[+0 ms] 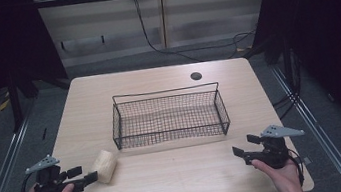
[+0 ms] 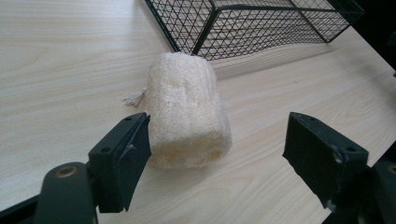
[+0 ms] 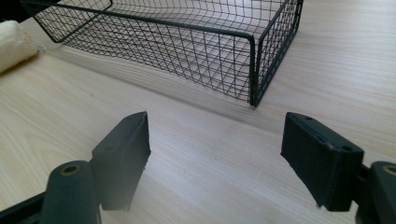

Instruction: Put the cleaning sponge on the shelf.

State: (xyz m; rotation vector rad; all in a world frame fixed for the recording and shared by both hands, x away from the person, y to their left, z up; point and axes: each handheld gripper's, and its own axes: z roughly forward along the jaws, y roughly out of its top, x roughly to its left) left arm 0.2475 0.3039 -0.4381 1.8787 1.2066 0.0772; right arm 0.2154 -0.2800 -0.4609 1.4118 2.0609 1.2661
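Note:
A pale, cylinder-shaped loofah sponge [image 1: 103, 166] lies on the wooden table, just off the front left corner of a black wire basket [image 1: 171, 134]. The basket is empty. My left gripper [image 1: 84, 174] is open at the sponge's near end. In the left gripper view the sponge [image 2: 187, 112] sits close against the left jaw, with a wide gap to the right jaw, and the basket [image 2: 261, 28] stands behind it. My right gripper [image 1: 243, 145] is open over bare table at the front right. The right gripper view shows the basket's near corner [image 3: 254, 70] ahead and the sponge [image 3: 14, 44] far left.
The table [image 1: 170, 182] has a round cable hole [image 1: 196, 76] behind the basket. Metal rails [image 1: 2, 170] run along both sides of the table, and cables [image 1: 172, 50] trail on the floor beyond it. A person's hands hold both grippers at the front edge.

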